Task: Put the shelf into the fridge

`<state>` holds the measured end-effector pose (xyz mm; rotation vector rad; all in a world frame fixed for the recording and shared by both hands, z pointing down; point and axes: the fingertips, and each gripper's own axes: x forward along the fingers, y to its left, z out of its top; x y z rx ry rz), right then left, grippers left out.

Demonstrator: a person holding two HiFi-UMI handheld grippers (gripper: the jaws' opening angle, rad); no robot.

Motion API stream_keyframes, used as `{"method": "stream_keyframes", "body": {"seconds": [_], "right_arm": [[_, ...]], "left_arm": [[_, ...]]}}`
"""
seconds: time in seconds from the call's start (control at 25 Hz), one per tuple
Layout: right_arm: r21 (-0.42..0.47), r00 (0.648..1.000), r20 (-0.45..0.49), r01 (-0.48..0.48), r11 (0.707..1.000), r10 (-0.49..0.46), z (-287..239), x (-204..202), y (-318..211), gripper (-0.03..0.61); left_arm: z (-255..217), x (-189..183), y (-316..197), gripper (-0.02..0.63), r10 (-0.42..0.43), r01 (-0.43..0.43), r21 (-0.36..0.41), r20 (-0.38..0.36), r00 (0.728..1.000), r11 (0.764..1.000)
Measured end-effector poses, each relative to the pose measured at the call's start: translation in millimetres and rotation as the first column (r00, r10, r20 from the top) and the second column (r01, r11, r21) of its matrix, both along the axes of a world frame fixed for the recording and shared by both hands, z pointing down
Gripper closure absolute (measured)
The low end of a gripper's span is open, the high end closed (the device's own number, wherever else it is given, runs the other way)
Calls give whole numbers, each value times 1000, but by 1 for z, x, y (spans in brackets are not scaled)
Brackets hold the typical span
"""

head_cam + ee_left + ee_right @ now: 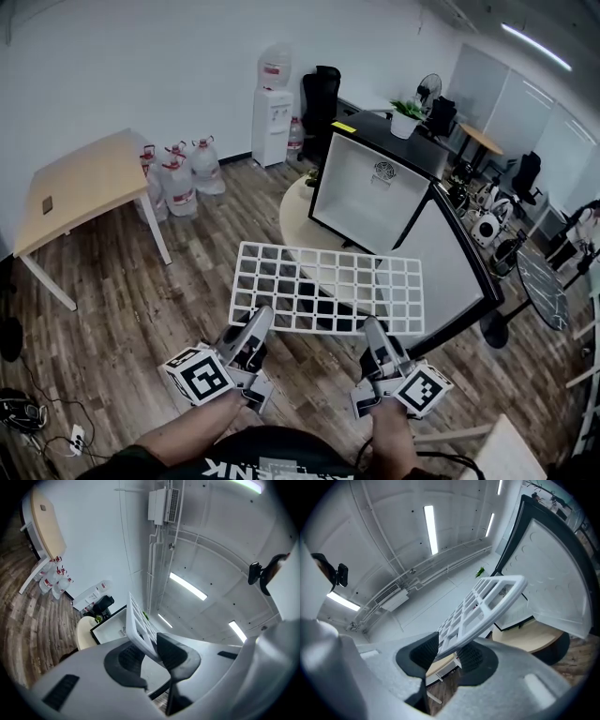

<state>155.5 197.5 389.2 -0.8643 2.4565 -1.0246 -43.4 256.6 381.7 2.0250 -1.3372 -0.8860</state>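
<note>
A white grid shelf [328, 286] hangs level in the air in front of a small fridge [370, 192] whose door [450, 272] stands open to the right. My left gripper [258, 323] is shut on the shelf's near edge at the left. My right gripper [375, 330] grips the same edge at the right. In the left gripper view the shelf [140, 625] runs edge-on between the pads of that gripper [152, 651], with the fridge [110, 625] behind. The right gripper view has the shelf [483, 606] slanting out from its gripper [450, 651] toward the open door [553, 564].
The fridge stands on a round pale table [295, 220]. A wooden table [80, 183], several water bottles [178, 173], a water dispenser [272, 117] and a black office chair [319, 94] stand at the back. Cables [37, 417] lie on the floor at the left.
</note>
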Motion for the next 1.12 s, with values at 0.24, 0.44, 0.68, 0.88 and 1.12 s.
{"method": "stream_keyframes", "body": {"seconds": [0.24,0.44,0.68,0.88,1.12], "right_arm": [[-5,1000,28,-10,1000,10,0,-16,-4,456],[45,999,-50,-2,999,4,-2,-33,-21,449],[-15,999,-35,-22,1000,21,12,-46,-63,451],[37,998,-63,9,999,-7,4,-63,-111,451],[91,997,-76,41,995,-34,-9,-74,-169,451]], "left_arm": [[1,-19,-4,537,13,-13,15,8,1000,1000],[6,-38,-19,537,6,-6,3,-10,1000,1000],[8,-54,-55,537,-16,16,-5,8,1000,1000],[4,-70,-101,537,-28,28,-15,15,999,999],[5,-74,-163,535,-16,17,-41,10,1000,999]]}}
